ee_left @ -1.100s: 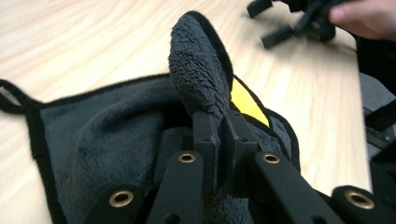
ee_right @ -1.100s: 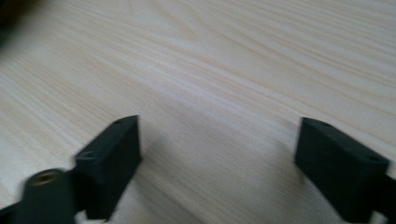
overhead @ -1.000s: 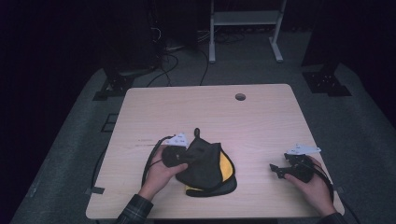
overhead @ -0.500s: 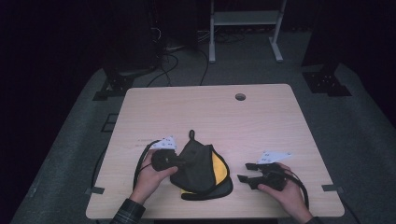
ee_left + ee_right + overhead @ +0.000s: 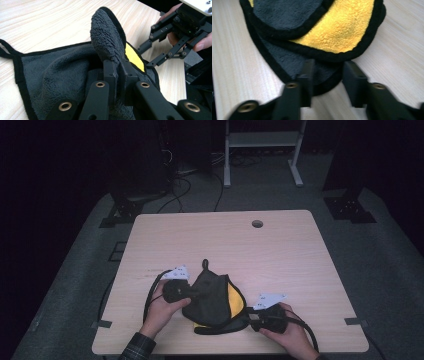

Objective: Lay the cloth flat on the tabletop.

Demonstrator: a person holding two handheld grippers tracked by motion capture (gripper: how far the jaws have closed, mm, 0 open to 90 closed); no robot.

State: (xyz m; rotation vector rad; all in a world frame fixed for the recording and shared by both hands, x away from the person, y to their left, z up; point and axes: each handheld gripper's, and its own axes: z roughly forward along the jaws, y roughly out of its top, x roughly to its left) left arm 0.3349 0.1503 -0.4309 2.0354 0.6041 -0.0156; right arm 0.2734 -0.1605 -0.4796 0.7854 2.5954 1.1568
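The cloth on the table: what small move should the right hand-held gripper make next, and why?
Probably close on the cloth. The right hand-held gripper, whose jaws have just been closing, straddles its black-trimmed edge without pinching it, while the left hand-held gripper already clamps a raised fold.

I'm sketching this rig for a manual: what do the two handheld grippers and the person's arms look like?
Both the left gripper and the right gripper are black, each with two flat bar-like jaws on linkages joined by brass-coloured rivets. Each carries a grey three-cornered plate with small dark marks on top and trails a black cable. The left forearm wears a dark plaid sleeve.
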